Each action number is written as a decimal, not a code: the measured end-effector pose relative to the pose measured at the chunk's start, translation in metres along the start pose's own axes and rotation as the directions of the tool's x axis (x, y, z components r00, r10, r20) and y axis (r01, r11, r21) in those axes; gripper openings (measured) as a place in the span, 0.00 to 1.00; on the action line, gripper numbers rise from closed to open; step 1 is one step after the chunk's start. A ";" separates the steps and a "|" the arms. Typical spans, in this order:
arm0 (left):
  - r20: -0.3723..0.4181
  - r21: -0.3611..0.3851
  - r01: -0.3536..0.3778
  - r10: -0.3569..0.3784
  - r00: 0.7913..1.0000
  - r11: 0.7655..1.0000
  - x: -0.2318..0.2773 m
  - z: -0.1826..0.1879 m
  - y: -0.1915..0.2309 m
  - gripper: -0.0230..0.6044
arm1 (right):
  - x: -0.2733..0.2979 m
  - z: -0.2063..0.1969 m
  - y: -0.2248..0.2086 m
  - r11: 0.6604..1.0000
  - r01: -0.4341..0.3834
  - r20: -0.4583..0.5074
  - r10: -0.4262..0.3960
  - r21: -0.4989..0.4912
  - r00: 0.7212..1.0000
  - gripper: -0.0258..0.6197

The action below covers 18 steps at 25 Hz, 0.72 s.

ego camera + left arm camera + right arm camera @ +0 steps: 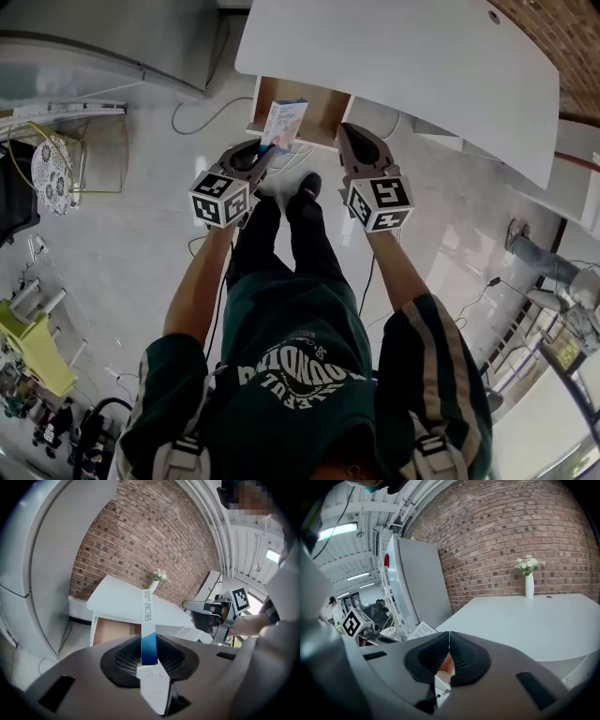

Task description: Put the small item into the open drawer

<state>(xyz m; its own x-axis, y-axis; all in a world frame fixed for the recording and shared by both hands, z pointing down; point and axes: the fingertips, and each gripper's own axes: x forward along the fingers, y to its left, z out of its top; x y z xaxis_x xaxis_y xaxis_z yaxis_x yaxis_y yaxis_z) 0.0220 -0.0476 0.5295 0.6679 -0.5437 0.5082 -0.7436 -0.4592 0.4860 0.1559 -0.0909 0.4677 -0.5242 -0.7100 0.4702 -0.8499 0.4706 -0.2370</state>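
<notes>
Precariously grips the slim carton [147, 616] by only its blue end in the left gripper [149, 645], at the open drawer [323, 112] front, beside the right gripper [449, 644] pinched shut on nothing; risks swivelling it, clipping the white table [394, 56] edge, dropping it outside.

Two hand-held grippers [265, 150] [348, 131] — one small box [284, 122]; one open drawer [325, 111]; one table [394, 56]

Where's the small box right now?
Head view, upper centre: the small box is clamped in the left claw, held in front of the open drawer under the white table.
</notes>
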 end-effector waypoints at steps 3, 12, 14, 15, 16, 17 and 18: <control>-0.005 -0.009 -0.008 0.008 1.000 1.000 0.007 -0.008 0.007 0.20 | 0.004 -0.006 -0.003 1.000 0.011 0.001 -0.011 0.004 1.000 0.08; -0.034 -0.023 -0.027 0.026 0.999 0.999 0.035 -0.025 0.037 0.20 | 0.027 -0.034 -0.005 0.999 0.016 -0.030 -0.015 0.041 0.999 0.08; -0.038 -0.026 -0.032 0.031 0.999 0.999 0.036 -0.030 0.042 0.20 | 0.029 -0.040 -0.001 0.999 0.012 -0.035 -0.010 0.042 0.999 0.08; -0.040 -0.030 -0.037 0.036 0.999 0.999 0.037 -0.033 0.045 0.20 | 0.031 -0.043 0.000 0.999 0.010 -0.038 -0.009 0.043 0.999 0.08; -0.042 -0.035 -0.042 0.041 0.998 0.998 0.039 -0.037 0.048 0.20 | 0.033 -0.046 0.001 0.999 0.009 -0.042 -0.008 0.044 0.999 0.08; -0.044 -0.039 -0.047 0.045 0.998 0.998 0.042 -0.040 0.051 0.20 | 0.035 -0.050 0.001 0.999 0.009 -0.046 -0.007 0.045 0.999 0.08; -0.047 -0.041 -0.052 0.050 0.998 0.998 0.045 -0.044 0.054 0.20 | 0.037 -0.053 0.001 0.999 0.009 -0.049 -0.007 0.047 0.999 0.08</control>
<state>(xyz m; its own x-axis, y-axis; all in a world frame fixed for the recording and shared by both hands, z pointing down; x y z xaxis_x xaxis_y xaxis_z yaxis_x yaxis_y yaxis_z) 0.0129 -0.0661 0.6100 0.6304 -0.5328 0.5645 -0.7755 -0.4011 0.4875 0.1385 -0.0892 0.5302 -0.5151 -0.6865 0.5131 -0.8562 0.4390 -0.2723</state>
